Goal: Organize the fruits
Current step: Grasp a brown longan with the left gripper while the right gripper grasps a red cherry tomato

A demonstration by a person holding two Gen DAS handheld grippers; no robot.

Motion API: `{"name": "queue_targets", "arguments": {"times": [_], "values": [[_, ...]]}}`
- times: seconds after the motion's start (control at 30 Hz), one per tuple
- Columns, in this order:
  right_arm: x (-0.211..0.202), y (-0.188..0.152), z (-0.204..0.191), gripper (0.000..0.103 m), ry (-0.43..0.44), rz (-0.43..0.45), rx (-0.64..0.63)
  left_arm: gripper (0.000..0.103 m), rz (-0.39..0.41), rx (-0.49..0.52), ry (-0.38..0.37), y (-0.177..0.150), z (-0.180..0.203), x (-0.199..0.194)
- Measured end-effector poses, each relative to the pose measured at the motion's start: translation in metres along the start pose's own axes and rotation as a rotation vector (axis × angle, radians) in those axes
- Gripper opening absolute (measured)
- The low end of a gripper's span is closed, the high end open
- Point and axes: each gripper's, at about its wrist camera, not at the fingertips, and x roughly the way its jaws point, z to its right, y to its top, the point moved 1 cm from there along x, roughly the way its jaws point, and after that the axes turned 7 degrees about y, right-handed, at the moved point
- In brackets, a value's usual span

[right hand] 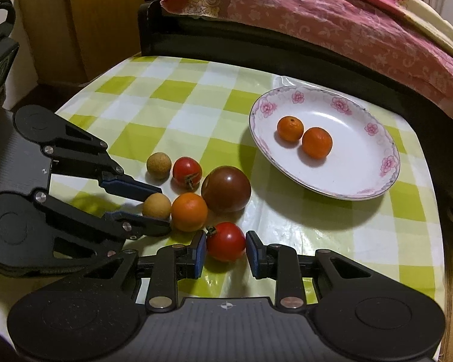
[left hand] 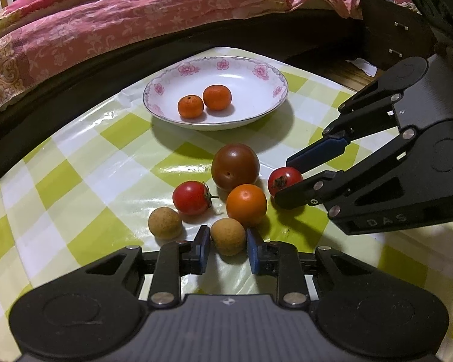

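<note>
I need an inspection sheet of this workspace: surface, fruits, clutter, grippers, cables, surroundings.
Surface: table under a green-and-white checked cloth.
Job's things: flowered plate holds two small oranges; loose on the cloth are a dark tomato, an orange fruit, a red tomato, a tan fruit.
Clutter: nothing seen.
Grippers: left gripper shut on a second tan fruit; right gripper shut on a second red tomato.
Cables: nothing seen.
Surroundings: bed with pink quilt.

- Tablecloth point(left hand: 84, 181): glossy, smooth checked plastic sheet.
- Plate point(left hand: 256, 69): glazed white ceramic.
- Dark tomato point(left hand: 235, 167): smooth, shiny skin.
- Longan point(left hand: 228, 236): matt, rough.
- Bedding point(left hand: 111, 27): wrinkled cloth.
</note>
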Motion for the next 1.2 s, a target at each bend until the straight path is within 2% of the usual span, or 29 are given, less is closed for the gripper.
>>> {"name": "queue_targets", "arguments": {"times": [0.57,1.2], "values": [[0.0093,-0.0015,-0.0028,0.025,-0.047,-0.032,0.012,0.033,-0.002,0.005,0.028,0.0014,0.0038,-0.0021],[0.0069,-0.0020,-0.0027,0.025,-0.054,-0.035,0.019,0.033,-0.005,0.001,0.039,0.0027,0.0032,-0.0022]]}}
